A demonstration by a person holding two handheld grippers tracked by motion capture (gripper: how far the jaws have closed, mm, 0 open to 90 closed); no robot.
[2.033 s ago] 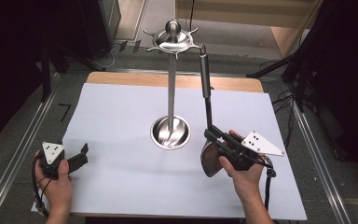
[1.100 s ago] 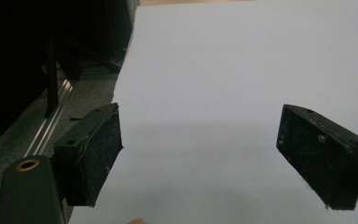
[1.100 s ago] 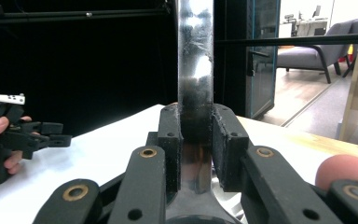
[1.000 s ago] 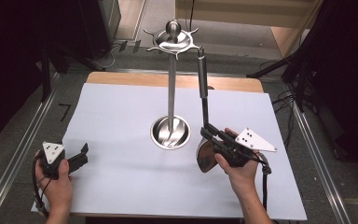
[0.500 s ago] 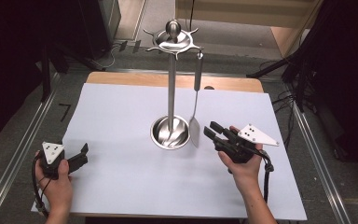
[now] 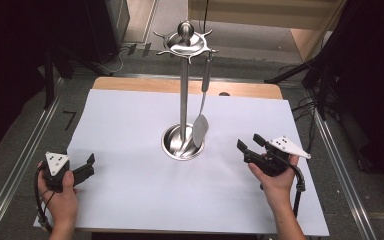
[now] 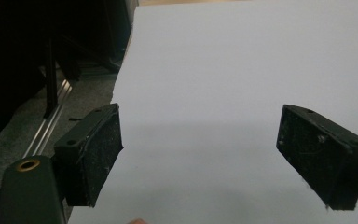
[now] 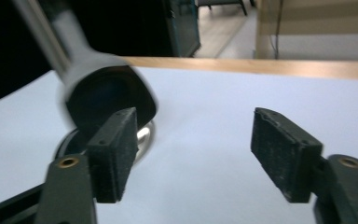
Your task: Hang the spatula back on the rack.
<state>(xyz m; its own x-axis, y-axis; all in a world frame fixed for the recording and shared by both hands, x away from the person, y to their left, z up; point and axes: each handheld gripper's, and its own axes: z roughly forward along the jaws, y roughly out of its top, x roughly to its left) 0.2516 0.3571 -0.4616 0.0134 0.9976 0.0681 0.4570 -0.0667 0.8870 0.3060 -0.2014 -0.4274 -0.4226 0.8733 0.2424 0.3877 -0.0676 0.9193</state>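
Note:
A steel utensil stand (image 6: 183,90) rises from a round base (image 6: 180,148) at the middle of the white table (image 6: 130,190). A spatula (image 6: 200,129) hangs free from a hook on the stand's top ring, its blade just above the base. My right gripper (image 6: 249,142) sits to the right of the base, apart from the spatula; its jaws have just been opening and now stand open with nothing between them (image 8: 196,149). In the right gripper view the blurred spatula blade (image 8: 107,93) swings beyond the left jaw. My left gripper (image 6: 86,167) rests at the front left, open and empty (image 7: 200,149).
A wooden strip (image 6: 240,90) borders the table's far edge. Metal rails (image 6: 20,165) run along both sides, with dark stands and cables (image 6: 325,105) beyond the right one. White surface stretches between the two grippers.
The right gripper let go of the spatula blade and drew back to the right and down. The spatula swung in and now hangs beside the pole. The left hand has not moved.

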